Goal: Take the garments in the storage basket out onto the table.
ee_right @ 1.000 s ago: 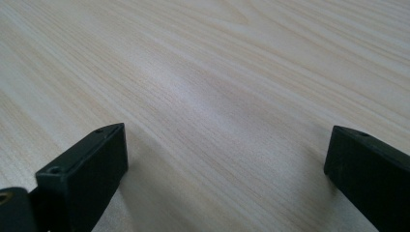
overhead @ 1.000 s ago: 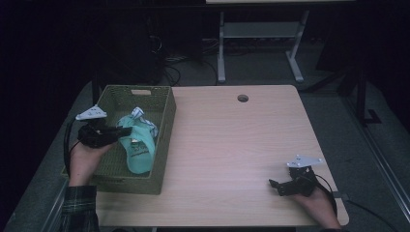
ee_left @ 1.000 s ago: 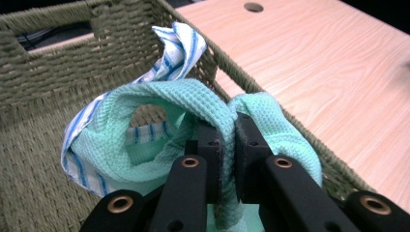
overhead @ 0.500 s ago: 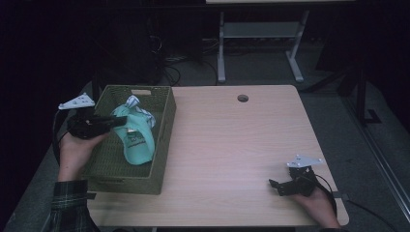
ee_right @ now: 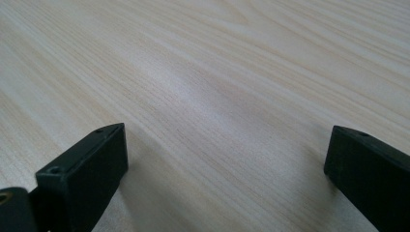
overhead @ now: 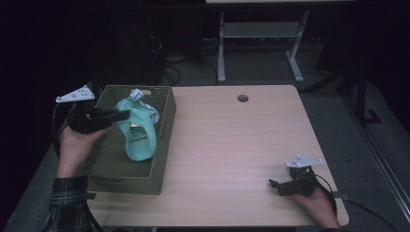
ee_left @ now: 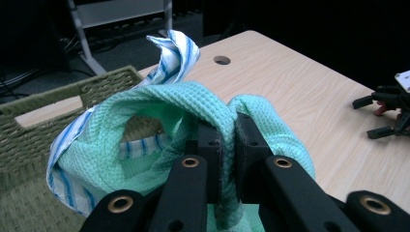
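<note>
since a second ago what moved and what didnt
The left gripper, shut on the green cloth, has drawn back toward the basket's left rim and lifted it, so the cloth now hangs over the basket with a blue-striped cloth behind it. The right gripper, open on the table, stayed put.

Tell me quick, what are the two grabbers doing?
Left gripper: jaws closed on the green cloth, lifted over the basket.
Right gripper: jaws open, holding nothing, low over the table.
</note>
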`<state>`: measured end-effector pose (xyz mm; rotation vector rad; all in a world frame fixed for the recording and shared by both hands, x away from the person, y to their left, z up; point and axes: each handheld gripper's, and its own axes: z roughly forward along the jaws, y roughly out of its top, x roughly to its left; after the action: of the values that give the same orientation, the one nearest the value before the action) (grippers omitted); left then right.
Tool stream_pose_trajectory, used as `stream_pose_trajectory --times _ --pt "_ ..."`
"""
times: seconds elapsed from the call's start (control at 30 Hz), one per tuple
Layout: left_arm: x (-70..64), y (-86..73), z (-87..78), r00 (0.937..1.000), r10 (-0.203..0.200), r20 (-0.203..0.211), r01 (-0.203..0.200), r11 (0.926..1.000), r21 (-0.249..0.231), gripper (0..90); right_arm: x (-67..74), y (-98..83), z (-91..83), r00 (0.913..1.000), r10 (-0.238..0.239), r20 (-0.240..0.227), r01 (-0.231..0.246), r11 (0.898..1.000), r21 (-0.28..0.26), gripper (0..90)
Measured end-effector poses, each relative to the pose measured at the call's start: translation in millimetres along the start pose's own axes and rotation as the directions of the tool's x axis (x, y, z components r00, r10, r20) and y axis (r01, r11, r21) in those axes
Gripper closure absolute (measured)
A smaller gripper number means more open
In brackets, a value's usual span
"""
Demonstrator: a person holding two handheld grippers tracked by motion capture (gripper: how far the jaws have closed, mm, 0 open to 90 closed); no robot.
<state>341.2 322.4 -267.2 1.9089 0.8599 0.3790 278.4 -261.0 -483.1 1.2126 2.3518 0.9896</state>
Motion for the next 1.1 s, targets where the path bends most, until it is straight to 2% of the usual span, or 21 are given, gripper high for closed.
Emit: stream_pose_trajectory --times 0.33,0.53,0.8,1.1 --pt "-12.3 21.6 2.3 0.998 0.024 0.058 -0.021 0.9988 -0.044 83.2 0.0 0.0 0.0 1.0 0.0 0.0 0.0 1.0 0.0 1.5" --pt "-22.5 33.8 7.9 0.9953 0.048 0.084 -0.044 0.9977 -0.051 83.2 0.0 0.0 0.0 1.0 0.0 0.0 0.0 1.0 0.0 1.5" --pt "-36.6 49.4 19.7 0.9889 0.08 0.126 -0.073 0.9956 -0.059 83.2 0.0 0.0 0.0 1.0 0.0 0.0 0.0 1.0 0.0 1.5" --pt "-53.9 61.9 39.9 0.9773 0.118 0.176 -0.109 0.9923 -0.059 83.1 0.0 0.0 0.0 1.0 0.0 0.0 0.0 1.0 0.0 1.5"
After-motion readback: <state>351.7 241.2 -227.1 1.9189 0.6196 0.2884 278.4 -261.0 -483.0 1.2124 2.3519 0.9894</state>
